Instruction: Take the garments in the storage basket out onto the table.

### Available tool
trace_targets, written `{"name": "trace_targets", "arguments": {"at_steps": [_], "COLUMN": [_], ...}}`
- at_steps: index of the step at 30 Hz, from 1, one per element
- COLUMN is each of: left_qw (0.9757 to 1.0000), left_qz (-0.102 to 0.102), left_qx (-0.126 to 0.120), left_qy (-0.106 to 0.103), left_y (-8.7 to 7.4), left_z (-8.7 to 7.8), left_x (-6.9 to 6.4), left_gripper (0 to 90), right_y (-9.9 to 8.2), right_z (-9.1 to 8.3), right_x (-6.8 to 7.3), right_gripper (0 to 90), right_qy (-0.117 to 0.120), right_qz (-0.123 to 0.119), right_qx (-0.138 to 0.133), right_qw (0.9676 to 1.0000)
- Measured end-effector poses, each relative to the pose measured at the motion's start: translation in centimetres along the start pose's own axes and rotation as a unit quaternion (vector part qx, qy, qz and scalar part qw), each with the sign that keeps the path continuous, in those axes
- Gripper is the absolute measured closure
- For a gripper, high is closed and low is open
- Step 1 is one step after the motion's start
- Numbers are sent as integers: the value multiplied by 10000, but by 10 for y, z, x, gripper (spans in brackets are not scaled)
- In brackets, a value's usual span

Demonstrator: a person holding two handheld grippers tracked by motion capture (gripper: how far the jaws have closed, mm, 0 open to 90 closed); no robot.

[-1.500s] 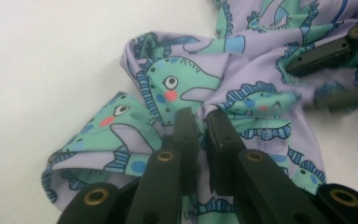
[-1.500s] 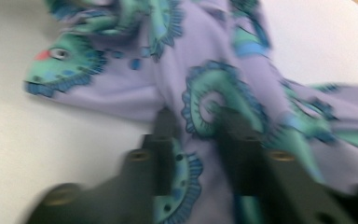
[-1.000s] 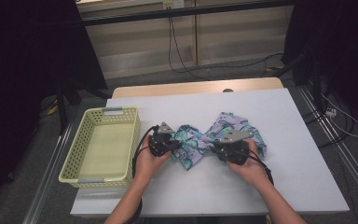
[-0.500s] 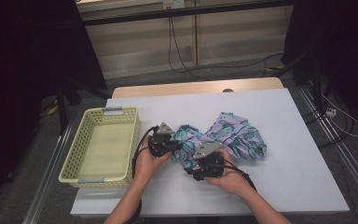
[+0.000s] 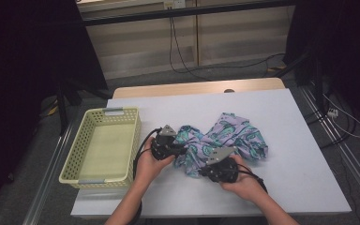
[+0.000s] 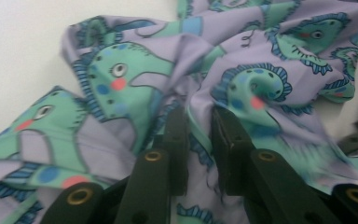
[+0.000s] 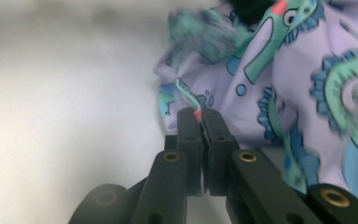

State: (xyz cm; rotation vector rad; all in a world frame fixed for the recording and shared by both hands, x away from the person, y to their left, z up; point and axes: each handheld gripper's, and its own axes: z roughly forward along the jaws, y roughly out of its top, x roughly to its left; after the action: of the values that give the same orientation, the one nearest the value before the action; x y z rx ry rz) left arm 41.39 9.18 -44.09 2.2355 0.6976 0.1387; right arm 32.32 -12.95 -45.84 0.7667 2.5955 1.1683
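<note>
A crumpled purple cloth (image 5: 236,136) printed with teal dinosaurs lies mid-table. My left gripper (image 5: 179,149) is at its left end. In the left gripper view its jaws (image 6: 199,116) pinch a raised fold of the cloth (image 6: 261,70); they have just been opening a little, and the fold is still between them. My right gripper (image 5: 207,168) is at the cloth's near edge. Its jaws (image 7: 199,114) have just closed, gripping a thin teal and red hem of the cloth (image 7: 298,84).
A pale yellow plastic basket (image 5: 77,161) with nothing in it stands at the table's left side, close to the left hand. White tabletop (image 5: 304,173) spreads to the right of the cloth and behind it. Black cables trail from both grippers.
The right gripper moved from the right part of the cloth down to its near edge and shut there. The cloth's right side has spread flatter. The left hand stayed put.
</note>
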Motion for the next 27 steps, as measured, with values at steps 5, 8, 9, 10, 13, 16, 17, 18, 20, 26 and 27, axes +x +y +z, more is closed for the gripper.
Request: {"name": "trace_targets", "arguments": {"at_steps": [5, 8, 9, 10, 13, 16, 17, 18, 20, 26, 27], "left_qw": [10000, 9999, 9999, 9999, 9996, 9994, 9992, 9991, 9987, 9970, 9967], "left_qz": [69, 10, -1, -18, -19, -31, -31, -40, -74, -117, -155], "left_qx": [-22, -51, -63, -81, -152, -176, -188, -206, -240, -361, -360], "left_qy": [42, 100, 119, 139, 239, 313, 344, 380, 442, 675, 711], "left_y": [2, 2, 2, 1, 2, 3, 3, 3, 3, 3, 2], "left_z": [-3, -6, -7, -7, -8, -8, -9, -9, -12, -22, -23], "left_x": [-3, -1, 0, 1, 2, 4, 4, 5, 7, 14, 15], "left_gripper": [744, 725, 715, 701, 578, 461, 432, 404, 356, 294, 291], "right_y": [-18, -30, -32, -33, -24, -11, -6, -2, 5, 5, 3], "right_z": [-28, -40, -43, -45, -42, -27, -20, -13, 3, 18, 15], "right_x": [10, 12, 12, 12, 13, 17, 19, 21, 26, 27, 23], "right_gripper": [886, 873, 827, 756, 565, 479, 474, 443, 430, 862, 875], "right_qy": [247, 269, 215, 181, 73, 41, 95, 104, 68, -144, -110], "right_qz": [-178, -287, -271, -308, -278, -180, -139, -150, -159, -220, -211], "right_qx": [171, 277, 195, 92, -267, -490, -513, -533, -449, -54, -15], "right_qw": [9994, 9988, 9992, 9993, 9992, 9986, 9985, 9984, 9988, 9996, 9997]}}
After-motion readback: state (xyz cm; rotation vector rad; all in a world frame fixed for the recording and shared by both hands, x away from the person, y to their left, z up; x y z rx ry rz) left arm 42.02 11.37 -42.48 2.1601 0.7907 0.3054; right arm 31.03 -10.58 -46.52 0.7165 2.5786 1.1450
